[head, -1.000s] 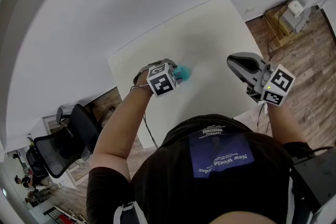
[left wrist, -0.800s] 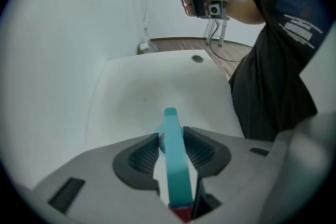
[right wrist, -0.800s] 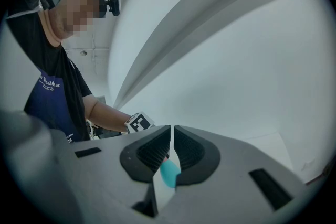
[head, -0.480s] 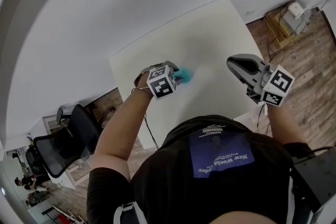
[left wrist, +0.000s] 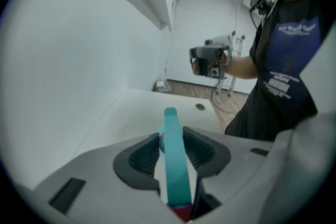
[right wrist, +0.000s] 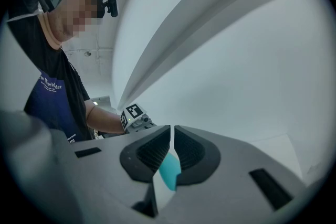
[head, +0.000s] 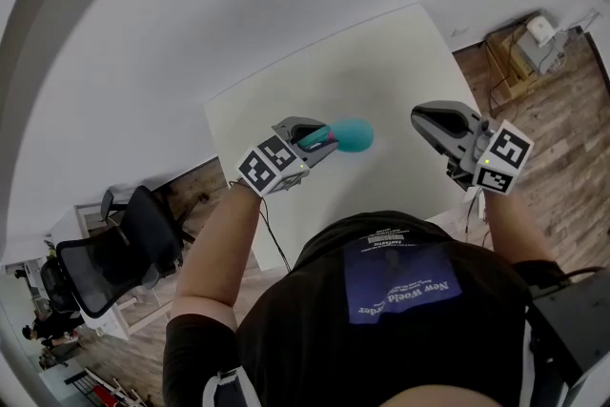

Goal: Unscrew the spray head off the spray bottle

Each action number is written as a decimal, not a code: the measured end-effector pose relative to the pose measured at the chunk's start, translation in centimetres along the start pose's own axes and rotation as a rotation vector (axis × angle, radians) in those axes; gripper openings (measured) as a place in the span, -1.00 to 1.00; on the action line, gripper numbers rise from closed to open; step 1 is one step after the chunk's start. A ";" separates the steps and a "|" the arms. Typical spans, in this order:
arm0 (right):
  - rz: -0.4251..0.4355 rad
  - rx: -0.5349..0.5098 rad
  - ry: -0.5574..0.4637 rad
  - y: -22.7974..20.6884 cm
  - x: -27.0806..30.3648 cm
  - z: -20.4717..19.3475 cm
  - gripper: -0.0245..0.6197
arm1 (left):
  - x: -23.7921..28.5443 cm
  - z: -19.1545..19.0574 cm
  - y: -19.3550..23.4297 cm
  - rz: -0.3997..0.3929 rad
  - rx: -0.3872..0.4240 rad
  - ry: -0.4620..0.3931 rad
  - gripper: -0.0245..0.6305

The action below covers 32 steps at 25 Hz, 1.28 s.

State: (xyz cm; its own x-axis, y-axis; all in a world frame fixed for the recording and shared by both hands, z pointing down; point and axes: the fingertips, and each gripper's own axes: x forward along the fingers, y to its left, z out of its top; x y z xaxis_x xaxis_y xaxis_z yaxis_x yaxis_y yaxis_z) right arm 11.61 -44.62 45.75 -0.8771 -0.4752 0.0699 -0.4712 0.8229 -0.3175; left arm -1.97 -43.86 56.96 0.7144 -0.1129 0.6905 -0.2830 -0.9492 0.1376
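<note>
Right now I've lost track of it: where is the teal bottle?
Head view, near centre: the bottle is clamped in the left hand-held gripper over the white table, right hand-held gripper apart to its right.

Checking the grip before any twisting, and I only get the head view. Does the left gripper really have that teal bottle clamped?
Observer: Yes. In the left gripper view the left gripper has just been closing its jaws, and both pads press the bottle, seen edge-on between them.
Operator: And the right gripper?
Observer: The right gripper view shows its jaws together.
Operator: Anything about the table I can't see?
Observer: A small round hole near one edge, in the left gripper view.
</note>
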 end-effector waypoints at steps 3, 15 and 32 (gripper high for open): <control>0.027 -0.006 0.003 0.6 0.5 0.3 -0.94 | -2.4 2.1 -0.6 -0.007 -0.091 -0.172 -0.47; 0.285 -0.066 0.004 9.4 4.3 2.9 -0.27 | -16.4 5.2 -4.6 -0.086 -0.365 -0.735 -0.47; 0.565 -0.238 0.078 17.7 9.8 4.6 0.31 | -22.9 4.7 -7.8 -0.191 -0.447 -0.988 -0.47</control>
State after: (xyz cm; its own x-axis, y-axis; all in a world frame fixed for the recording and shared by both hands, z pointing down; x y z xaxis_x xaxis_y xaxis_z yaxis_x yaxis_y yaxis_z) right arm -4.87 -36.14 36.45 -0.9972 0.0711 0.0245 0.0681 0.9919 -0.1070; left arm -13.10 -35.26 36.71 0.9120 -0.3498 -0.2141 -0.1771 -0.8068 0.5637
